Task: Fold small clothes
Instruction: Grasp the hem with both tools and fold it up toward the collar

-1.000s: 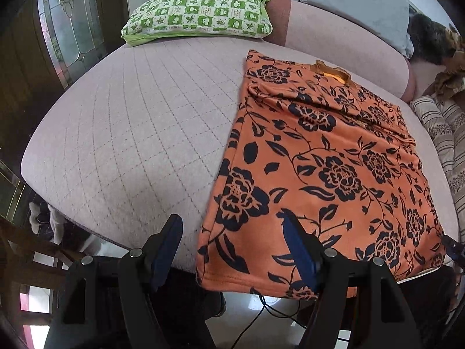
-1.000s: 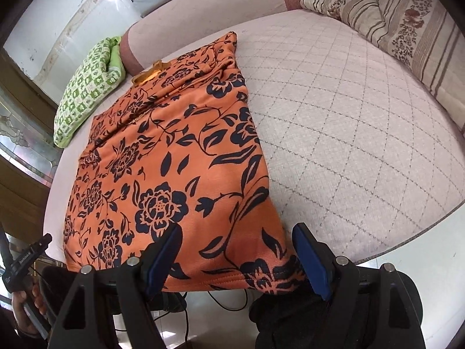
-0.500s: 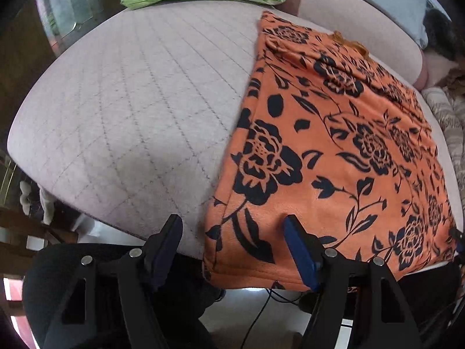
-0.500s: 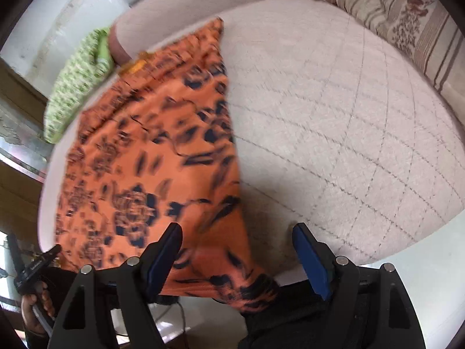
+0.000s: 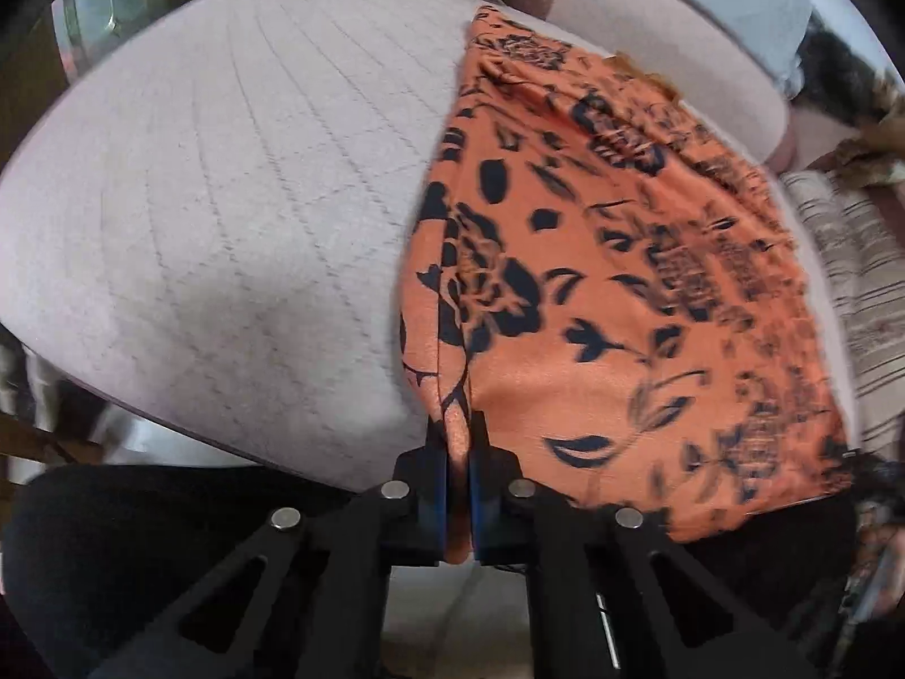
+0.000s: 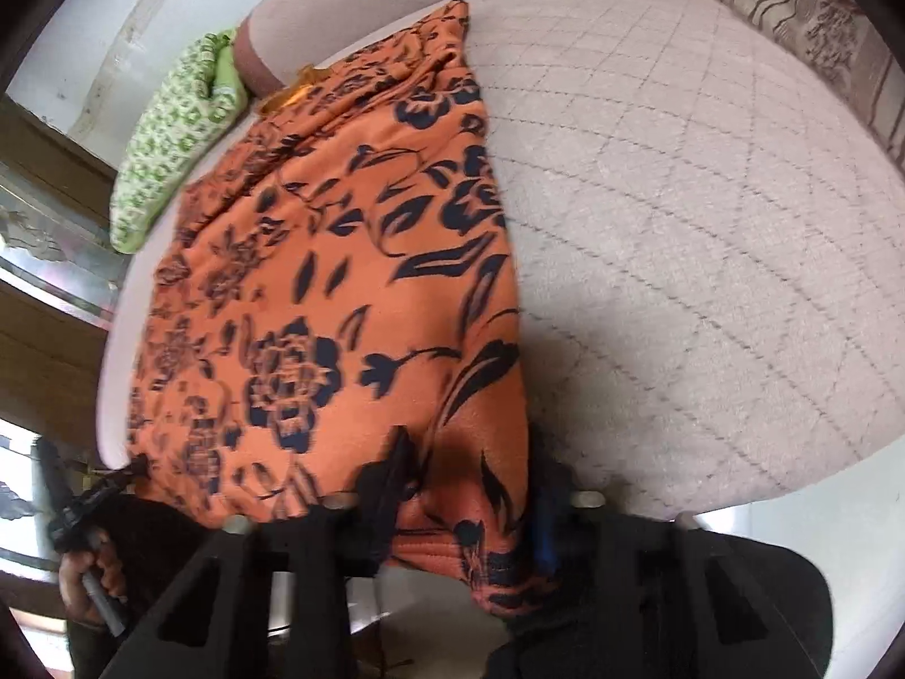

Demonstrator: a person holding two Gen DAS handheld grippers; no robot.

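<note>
An orange knit garment with a black flower print (image 5: 594,294) lies flat on the pale quilted mattress (image 5: 237,181), filling the right half of the left wrist view and the left and centre of the right wrist view. At the bottom centre of the left wrist view, the left gripper (image 5: 458,452) has just closed and pinches the garment's near hem corner between its blue pads. The right gripper (image 6: 469,503), blurred at bottom centre of its own view, has also just been closing with the other hem corner between its jaws, though the blur hides whether the pads press on the cloth; a green patterned pillow (image 6: 169,136) lies at the upper left.
</note>
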